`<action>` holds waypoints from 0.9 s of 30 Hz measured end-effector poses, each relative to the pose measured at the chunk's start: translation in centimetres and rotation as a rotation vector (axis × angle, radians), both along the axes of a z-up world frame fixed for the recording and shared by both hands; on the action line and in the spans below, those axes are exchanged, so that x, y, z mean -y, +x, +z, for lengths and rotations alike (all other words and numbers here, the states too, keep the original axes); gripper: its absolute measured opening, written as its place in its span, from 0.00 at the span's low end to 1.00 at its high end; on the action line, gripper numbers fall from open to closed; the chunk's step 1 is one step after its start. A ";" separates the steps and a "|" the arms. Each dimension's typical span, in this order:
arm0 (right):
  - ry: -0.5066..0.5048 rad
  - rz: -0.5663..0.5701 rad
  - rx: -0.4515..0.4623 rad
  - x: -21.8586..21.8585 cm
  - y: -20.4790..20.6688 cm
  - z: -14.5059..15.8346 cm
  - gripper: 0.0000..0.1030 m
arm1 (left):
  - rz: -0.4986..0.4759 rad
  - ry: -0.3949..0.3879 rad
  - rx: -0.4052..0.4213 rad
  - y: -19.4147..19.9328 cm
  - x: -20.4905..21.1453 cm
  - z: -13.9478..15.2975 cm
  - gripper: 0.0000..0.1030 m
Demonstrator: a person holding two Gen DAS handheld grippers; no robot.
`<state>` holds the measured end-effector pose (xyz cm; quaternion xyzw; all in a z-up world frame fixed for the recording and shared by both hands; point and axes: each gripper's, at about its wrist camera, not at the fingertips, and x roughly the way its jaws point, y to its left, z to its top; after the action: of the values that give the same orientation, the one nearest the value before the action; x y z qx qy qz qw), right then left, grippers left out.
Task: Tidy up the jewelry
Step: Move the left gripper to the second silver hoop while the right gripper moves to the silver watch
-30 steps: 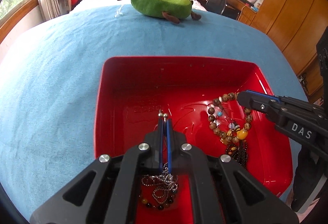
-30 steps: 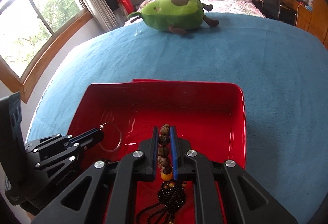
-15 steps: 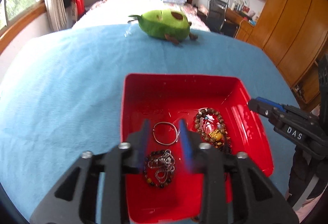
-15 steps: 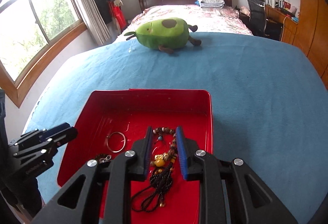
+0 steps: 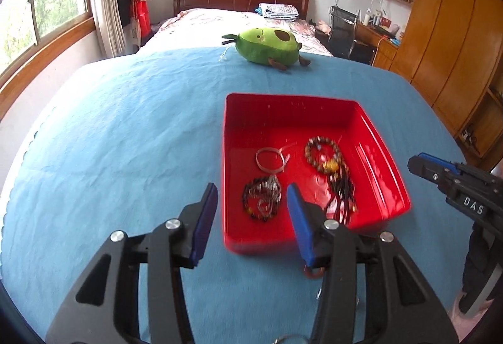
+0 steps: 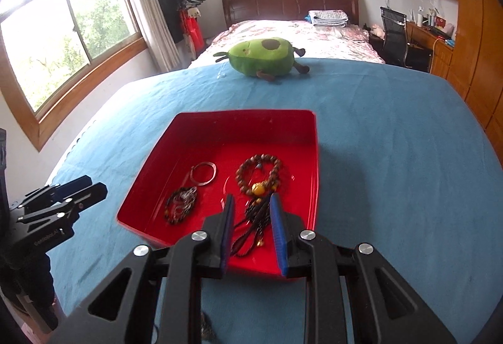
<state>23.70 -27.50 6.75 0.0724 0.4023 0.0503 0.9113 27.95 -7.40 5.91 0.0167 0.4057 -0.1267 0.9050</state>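
A red tray (image 5: 292,111) (image 6: 245,120) sits on the blue cloth. In it lie a silver bangle (image 5: 268,160) (image 6: 204,173), a tangled chain with dark beads (image 5: 262,197) (image 6: 181,204), and a brown bead bracelet with a black tassel (image 5: 327,160) (image 6: 259,177). My left gripper (image 5: 253,196) is open and empty, pulled back above the tray's near left corner. My right gripper (image 6: 250,206) is open and empty, above the tray's near edge over the tassel. Each gripper shows in the other's view (image 5: 446,177) (image 6: 63,196).
A green avocado plush (image 5: 267,45) (image 6: 262,58) lies at the far edge of the blue cloth. A small red ring (image 5: 312,273) lies on the cloth under my left gripper's right finger. A bed, desk chair and wooden wardrobes stand beyond.
Both grippers opened, let go of the chain and the bead bracelet in the tray, and drew back and up from the tray.
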 end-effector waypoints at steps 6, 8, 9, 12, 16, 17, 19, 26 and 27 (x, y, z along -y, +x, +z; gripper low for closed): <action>0.015 0.038 -0.031 -0.8 -2.5 -1.0 0.23 | -0.020 0.047 -0.023 -3.5 -0.8 -1.6 0.44; 0.026 0.057 -0.040 -1.0 -3.8 -1.6 0.23 | -0.032 0.052 -0.036 -4.7 -1.3 -2.5 0.44; 0.036 0.066 -0.044 -1.1 -4.5 -2.1 0.23 | -0.039 0.049 -0.054 -5.4 -1.7 -3.2 0.44; 0.054 0.085 -0.074 -1.5 -5.8 -3.8 0.23 | -0.051 0.053 -0.081 -7.1 -2.2 -4.8 0.44; 0.067 0.102 -0.115 -2.1 -6.8 -5.9 0.23 | -0.059 0.059 -0.126 -8.5 -2.4 -7.0 0.44; 0.071 0.103 -0.124 -2.3 -7.0 -6.4 0.23 | -0.064 0.058 -0.142 -8.8 -2.5 -7.7 0.44; 0.087 0.106 -0.141 -2.3 -7.3 -7.5 0.23 | -0.069 0.059 -0.159 -9.4 -2.5 -8.7 0.44; 0.111 0.102 -0.155 -2.5 -8.3 -9.1 0.23 | -0.086 0.063 -0.186 -11.2 -2.6 -10.7 0.44; 0.114 0.103 -0.153 -2.5 -8.5 -9.1 0.23 | -0.089 0.061 -0.187 -11.3 -2.7 -10.7 0.44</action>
<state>15.18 -24.99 -2.38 0.1067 0.4704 0.1143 0.8685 16.69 -4.66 -4.83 0.0502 0.4909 -0.1552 0.8558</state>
